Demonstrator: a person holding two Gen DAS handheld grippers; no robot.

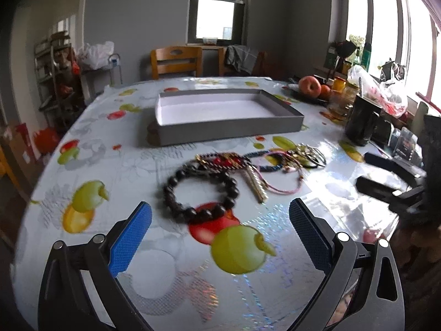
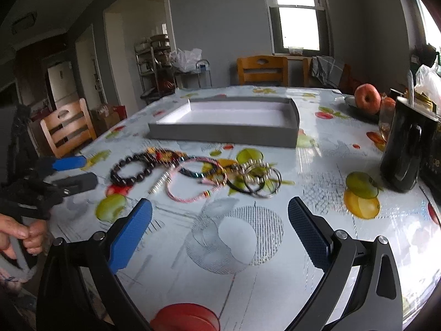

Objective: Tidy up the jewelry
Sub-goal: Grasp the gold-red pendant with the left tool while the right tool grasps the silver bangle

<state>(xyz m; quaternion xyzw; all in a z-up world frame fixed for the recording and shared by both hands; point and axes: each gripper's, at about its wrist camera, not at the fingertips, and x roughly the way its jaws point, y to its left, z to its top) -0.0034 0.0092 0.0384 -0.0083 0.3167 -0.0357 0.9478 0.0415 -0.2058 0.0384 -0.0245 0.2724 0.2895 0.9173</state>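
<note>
A dining room with grey walls, wooden chairs and bright windows surrounds a table [image 1: 115, 171] under a glossy fruit-print cloth that throws back glare. The left gripper [image 1: 220, 231] hangs low over the near edge with its blue pads spread wide and nothing between them; at its twelve o'clock, just beyond the fingertips, lies the dark beaded bracelet [image 1: 201, 193]. The right gripper [image 2: 220, 229] is equally wide and empty, and at its twelve o'clock sit the pink cord bracelet [image 2: 193, 190] and, toward one o'clock, a cluster of silver bangles [image 2: 260, 179]. These pieces overlap in one loose heap, with a red-and-gold woven band [image 1: 223, 161] and a pale metal bar pendant [image 1: 255, 184] touching the beads. Farther out at twelve o'clock stands the empty grey tray [image 1: 231, 129], white inside, the likely destination. At two o'clock from the right gripper are a black mug [image 2: 401, 149] and an apple [image 2: 366, 98]. The main risk, as I judge it, is the tangle: closing on the beads may drag the cords and pendant along, scattering them or dropping one short of the tray. The slick cloth could let thin bangles slide away from a closing pad, and both grippers working one heap could collide.
</note>
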